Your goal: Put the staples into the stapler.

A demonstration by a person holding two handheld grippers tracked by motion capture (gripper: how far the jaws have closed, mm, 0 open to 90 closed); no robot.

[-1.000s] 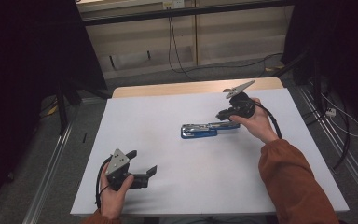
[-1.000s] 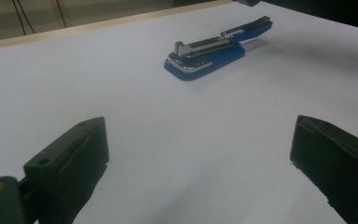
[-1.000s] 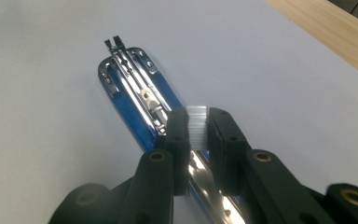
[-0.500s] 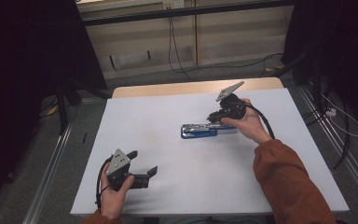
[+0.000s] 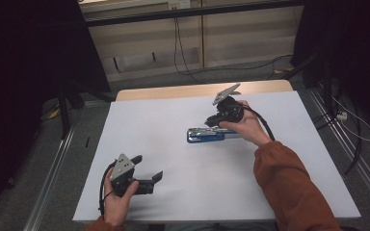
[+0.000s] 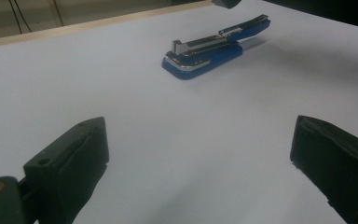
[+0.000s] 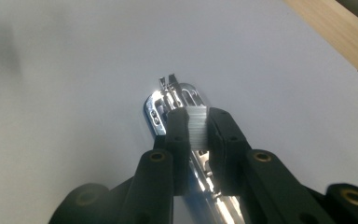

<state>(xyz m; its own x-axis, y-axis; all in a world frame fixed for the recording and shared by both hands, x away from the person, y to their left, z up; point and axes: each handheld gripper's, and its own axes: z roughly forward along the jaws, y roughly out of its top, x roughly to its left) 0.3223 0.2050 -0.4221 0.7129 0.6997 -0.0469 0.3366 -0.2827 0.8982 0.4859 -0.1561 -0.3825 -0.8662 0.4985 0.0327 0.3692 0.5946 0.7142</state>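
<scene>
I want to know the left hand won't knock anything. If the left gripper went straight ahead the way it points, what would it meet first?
Bare white table first. Farther along, probably the blue stapler, which sits a little right of the left gripper's centre line; depth is hard to judge.

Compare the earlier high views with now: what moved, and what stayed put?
The right gripper, shut on a strip of staples, moved left across the table and now hangs over the open blue stapler. The stapler kept its place. The left gripper stayed near the front edge, open and holding nothing.
</scene>
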